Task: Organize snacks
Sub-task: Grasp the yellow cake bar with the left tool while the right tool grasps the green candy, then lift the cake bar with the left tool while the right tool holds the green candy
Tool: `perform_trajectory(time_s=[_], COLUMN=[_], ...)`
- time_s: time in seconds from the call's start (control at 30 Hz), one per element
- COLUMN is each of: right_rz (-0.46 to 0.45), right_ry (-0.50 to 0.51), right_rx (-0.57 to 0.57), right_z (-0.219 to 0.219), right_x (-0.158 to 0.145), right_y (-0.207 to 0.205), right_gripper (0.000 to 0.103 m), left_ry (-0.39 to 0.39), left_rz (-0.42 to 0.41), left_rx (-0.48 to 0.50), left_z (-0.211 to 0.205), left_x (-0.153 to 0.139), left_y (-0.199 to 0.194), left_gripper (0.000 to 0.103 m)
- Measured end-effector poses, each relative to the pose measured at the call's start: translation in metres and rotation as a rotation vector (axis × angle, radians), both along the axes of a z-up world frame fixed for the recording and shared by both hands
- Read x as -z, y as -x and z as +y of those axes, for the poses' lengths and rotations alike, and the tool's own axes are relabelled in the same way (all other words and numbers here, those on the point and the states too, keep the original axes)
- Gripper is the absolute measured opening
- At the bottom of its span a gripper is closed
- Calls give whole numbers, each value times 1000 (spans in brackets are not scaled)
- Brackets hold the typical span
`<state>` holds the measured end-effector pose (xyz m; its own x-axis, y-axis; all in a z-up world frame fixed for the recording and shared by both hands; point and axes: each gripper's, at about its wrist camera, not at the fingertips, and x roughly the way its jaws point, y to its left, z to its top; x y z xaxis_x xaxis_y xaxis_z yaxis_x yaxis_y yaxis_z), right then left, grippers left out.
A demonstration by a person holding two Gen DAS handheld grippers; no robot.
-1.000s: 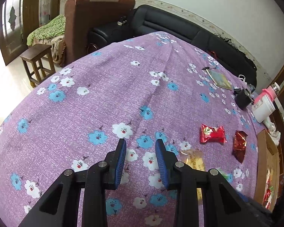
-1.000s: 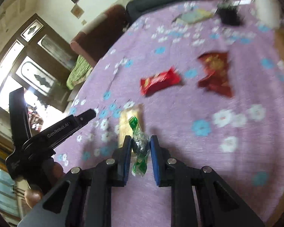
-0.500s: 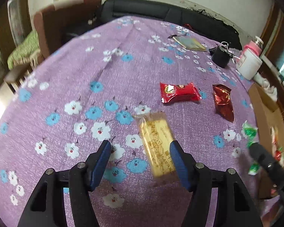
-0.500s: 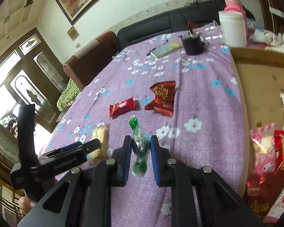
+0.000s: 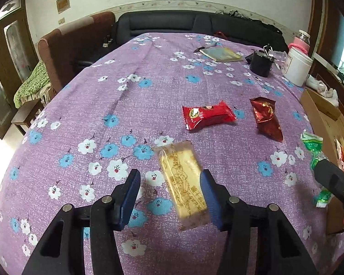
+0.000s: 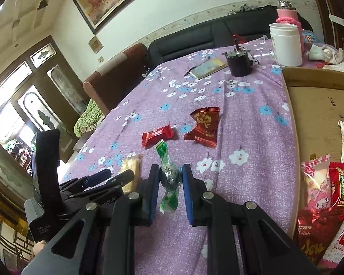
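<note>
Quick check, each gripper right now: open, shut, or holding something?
Left gripper: closing around the yellow biscuit packet, not yet clamped.
Right gripper: shut on the green candy.

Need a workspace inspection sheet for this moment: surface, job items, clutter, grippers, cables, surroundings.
Surface: purple floral tablecloth.
Job's things: yellow biscuit bar, red snack pack, dark red packet lie loose; cardboard box holds snacks.
Clutter: notebook, black pot, white jar.
Grippers: left gripper closing around the bar, not yet gripping; right gripper shut on green candy.
Cables: nothing seen.
Surroundings: black sofa, brown armchair.
</note>
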<state>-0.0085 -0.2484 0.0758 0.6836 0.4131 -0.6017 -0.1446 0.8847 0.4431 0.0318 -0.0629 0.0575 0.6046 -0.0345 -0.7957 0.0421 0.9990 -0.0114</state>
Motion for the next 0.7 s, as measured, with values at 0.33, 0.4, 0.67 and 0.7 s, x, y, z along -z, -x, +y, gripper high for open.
perform_trajectory(time_s=[0.33, 0.4, 0.67, 0.7], right_rz=[1, 0, -5, -5], right_ry=[-16, -20, -29, -31], right_rx=[19, 24, 20, 19], right_z=[-7, -8, -8, -8], right_x=[0, -1, -2, -3], right_y=[-1, -1, 2, 2], right_gripper=[19, 19, 19, 19], left_ry=[2, 13, -18, -17], left_rz=[-2, 13, 21, 16], left_rx=[12, 8, 27, 27], left_z=[-4, -4, -11, -10], left_x=[0, 3, 9, 8], left_y=[2, 0, -1, 0], left_gripper=[63, 72, 52, 37])
